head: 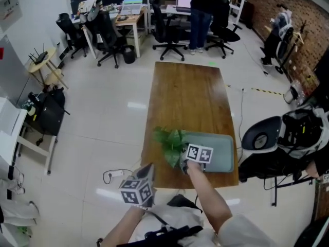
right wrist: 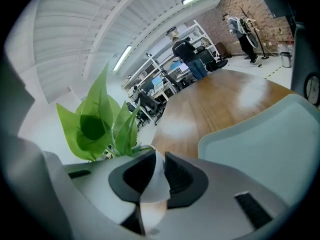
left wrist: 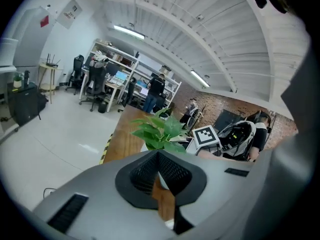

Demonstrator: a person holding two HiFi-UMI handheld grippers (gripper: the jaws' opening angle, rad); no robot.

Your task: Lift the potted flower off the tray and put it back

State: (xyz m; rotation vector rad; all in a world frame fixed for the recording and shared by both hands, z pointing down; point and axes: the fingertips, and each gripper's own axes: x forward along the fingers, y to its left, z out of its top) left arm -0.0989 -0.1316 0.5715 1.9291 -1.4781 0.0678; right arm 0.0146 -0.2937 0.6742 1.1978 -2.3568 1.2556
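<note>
The potted flower [head: 172, 140] has broad green leaves [right wrist: 100, 119] and a white pot [right wrist: 154, 181]. My right gripper [head: 184, 164] is shut on the pot's rim, which sits pinched between the jaws in the right gripper view [right wrist: 156, 176]. The pot is at the left edge of the grey-green tray [head: 221, 156], more over the wood than over the tray [right wrist: 260, 144]; I cannot tell if it touches anything. My left gripper [head: 148, 170] hovers off the table's near left corner, open a little with nothing in it [left wrist: 162, 186], facing the plant [left wrist: 160, 129].
The long wooden table [head: 187, 96] stretches away from me, with the tray at its near end. A black-and-white wheeled machine [head: 288, 138] stands close to the table's right side. Office chairs, desks and a standing person [head: 200, 14] are at the far end.
</note>
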